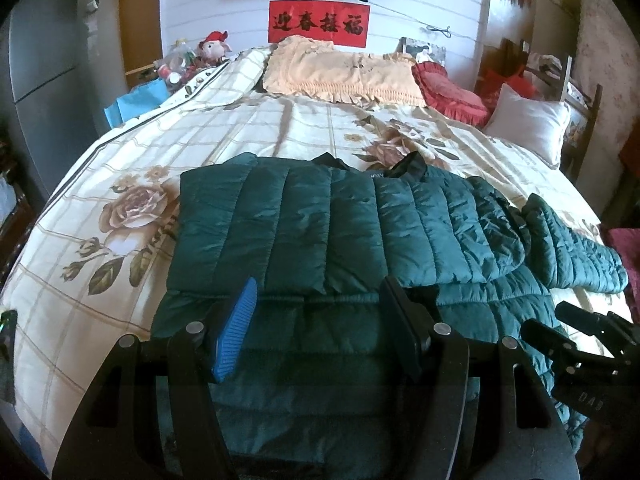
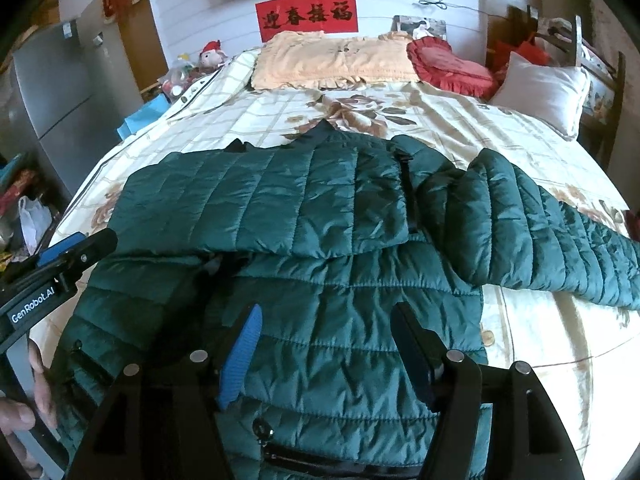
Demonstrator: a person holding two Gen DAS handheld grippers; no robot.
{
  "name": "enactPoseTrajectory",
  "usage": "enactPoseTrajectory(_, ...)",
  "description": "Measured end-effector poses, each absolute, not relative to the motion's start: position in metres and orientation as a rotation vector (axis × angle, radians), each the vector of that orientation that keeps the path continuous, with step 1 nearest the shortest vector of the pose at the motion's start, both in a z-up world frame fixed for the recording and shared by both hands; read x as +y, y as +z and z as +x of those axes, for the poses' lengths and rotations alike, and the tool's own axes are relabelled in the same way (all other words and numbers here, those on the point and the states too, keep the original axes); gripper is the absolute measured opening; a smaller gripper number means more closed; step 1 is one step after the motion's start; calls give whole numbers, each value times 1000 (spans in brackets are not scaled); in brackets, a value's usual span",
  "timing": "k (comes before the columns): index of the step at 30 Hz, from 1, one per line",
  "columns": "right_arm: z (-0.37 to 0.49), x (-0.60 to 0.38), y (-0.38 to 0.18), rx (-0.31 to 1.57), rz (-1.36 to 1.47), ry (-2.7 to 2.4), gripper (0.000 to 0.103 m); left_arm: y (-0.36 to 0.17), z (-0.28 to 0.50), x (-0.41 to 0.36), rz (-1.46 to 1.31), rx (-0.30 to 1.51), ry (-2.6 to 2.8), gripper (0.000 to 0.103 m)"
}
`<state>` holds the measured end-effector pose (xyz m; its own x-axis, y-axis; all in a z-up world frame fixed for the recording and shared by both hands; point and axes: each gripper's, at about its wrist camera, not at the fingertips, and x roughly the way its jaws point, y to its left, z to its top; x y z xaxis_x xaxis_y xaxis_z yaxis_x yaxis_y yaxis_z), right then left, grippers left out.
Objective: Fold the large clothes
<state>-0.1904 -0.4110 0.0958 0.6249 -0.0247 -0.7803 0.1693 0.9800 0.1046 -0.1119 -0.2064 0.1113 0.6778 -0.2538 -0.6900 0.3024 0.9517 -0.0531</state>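
**Green jacket half-folded on the bed, both grippers hovering with nothing in them**

A dark green quilted puffer jacket [image 1: 340, 232] lies across the near part of a bed covered by a cream checked bedspread with brown rose prints [image 1: 224, 128]. Its left half is folded over onto the body, leaving a straight edge across the middle, while the other sleeve [image 2: 552, 240] stretches flat toward the right edge of the bed (the black collar lies at the far side, toward the pillows).

The left gripper [image 1: 316, 304] hangs over the jacket's near hem, its jaws apart, one blue ribbed pad and one black pad with only fabric seen beneath and nothing pinched. The right gripper [image 2: 328, 332] sits just to its right, likewise over the lower body of the jacket, jaws apart and empty. In the right wrist view, a person's fingers [image 2: 40, 384] show at the lower left edge beside the left gripper's handle.

At the head of the bed rest a peach frilled pillow cover [image 1: 340, 72], a red ruffled cushion [image 1: 448, 92] and a plain white pillow [image 1: 528, 124]. A red banner with black characters [image 1: 320, 22] hangs on the white wall.
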Motion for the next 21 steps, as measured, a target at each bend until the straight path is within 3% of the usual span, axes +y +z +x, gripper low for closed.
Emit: enactPoseTrajectory(21,-194,-420,92,897,192,-129,66,109,-111,-206,74,777,-307,64)
